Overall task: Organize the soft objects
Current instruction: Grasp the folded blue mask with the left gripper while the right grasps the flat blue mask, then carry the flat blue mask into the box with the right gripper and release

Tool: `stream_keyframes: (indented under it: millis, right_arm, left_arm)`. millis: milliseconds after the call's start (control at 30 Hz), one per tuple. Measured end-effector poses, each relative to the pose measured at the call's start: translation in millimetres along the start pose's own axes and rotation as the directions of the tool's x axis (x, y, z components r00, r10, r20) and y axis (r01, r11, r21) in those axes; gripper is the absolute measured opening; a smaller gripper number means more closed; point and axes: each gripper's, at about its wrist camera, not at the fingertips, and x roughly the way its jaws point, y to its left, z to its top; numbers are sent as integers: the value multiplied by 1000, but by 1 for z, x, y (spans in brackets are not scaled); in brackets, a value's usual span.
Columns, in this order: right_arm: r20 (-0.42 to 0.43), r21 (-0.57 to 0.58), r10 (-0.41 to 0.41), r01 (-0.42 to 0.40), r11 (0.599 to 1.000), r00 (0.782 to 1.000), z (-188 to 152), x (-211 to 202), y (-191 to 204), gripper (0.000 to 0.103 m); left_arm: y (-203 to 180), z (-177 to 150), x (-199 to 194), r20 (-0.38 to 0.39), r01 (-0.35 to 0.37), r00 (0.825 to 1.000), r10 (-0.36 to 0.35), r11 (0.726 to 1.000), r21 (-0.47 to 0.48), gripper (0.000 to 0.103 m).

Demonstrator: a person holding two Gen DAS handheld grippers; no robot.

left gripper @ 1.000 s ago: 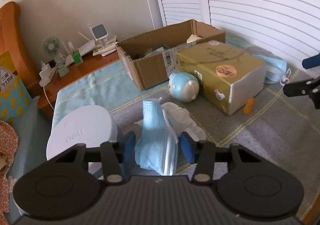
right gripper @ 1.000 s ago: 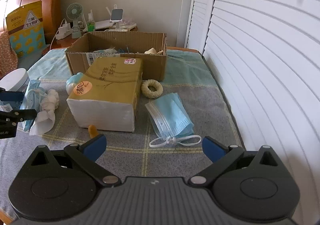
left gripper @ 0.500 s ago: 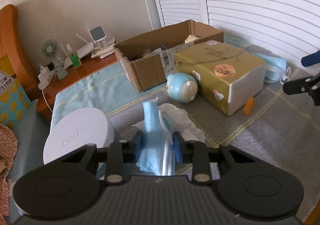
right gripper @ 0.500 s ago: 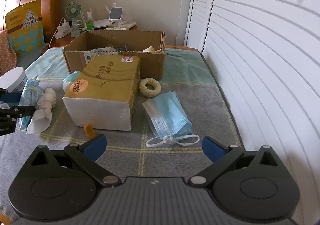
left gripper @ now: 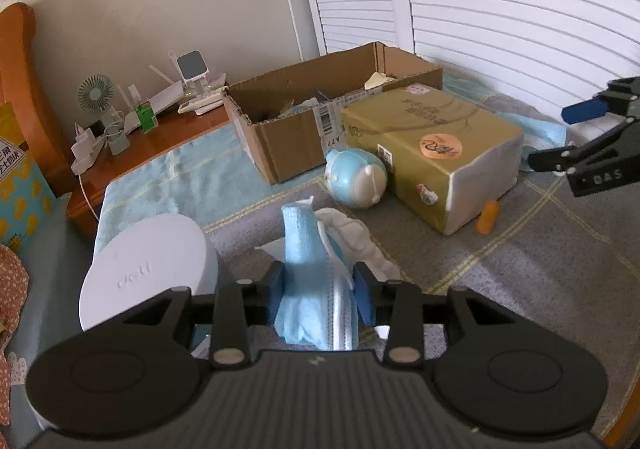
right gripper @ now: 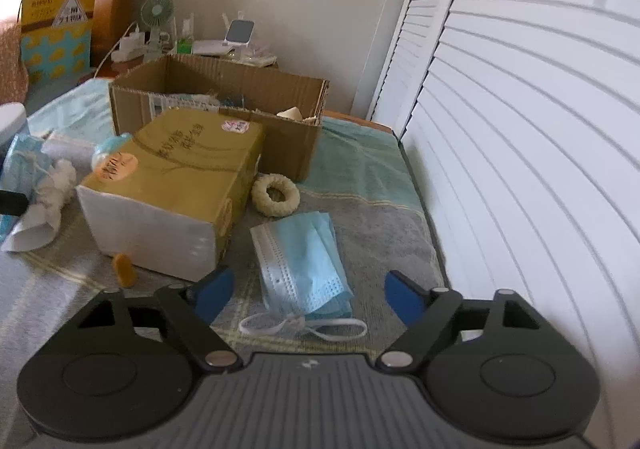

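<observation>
A bunch of blue face masks (left gripper: 308,269) stands upright between the pads of my left gripper (left gripper: 320,293). Both pads touch it while the jaws are opening slightly. A crumpled white cloth (left gripper: 352,241) lies just behind it. A second stack of blue masks (right gripper: 304,249) lies flat on the grey blanket, its white ear loops towards me. My right gripper (right gripper: 308,291) hovers over its near end. Its jaws are closing, one pad on each side and neither touching. The open cardboard box (left gripper: 288,145) sits at the back.
A gold tissue pack (left gripper: 424,137) lies before the box, with a pale blue round toy (left gripper: 356,179), an orange capsule (left gripper: 488,217) and a beige ring (right gripper: 276,195) around it. A white round tub (left gripper: 148,261) stands at left. White shutters (right gripper: 520,129) border the right.
The left jaws closed onto the blue masks, then eased slightly wider. The right gripper moved forward and down over the flat masks, rolled a little, and its jaws narrowed.
</observation>
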Motion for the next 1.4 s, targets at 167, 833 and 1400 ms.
stream_keyframes:
  millis: [167,833,1400]
  right_arm:
    - [-14,-22,12,-12,1000,1000,0,14,-2,77]
    - [-33,42,17,-15,999,999,2,16,-9,37]
    - [66,97,19,-25,995,998,29,-33,-25,36]
  left_arm:
    - [0,-1,3,-7,-1,1000,1,1000,0,43]
    - [4,4,-3,-23,40,999,-40,999,12,30]
    - [8,23,-39,14,88,996,-88,996,20,30]
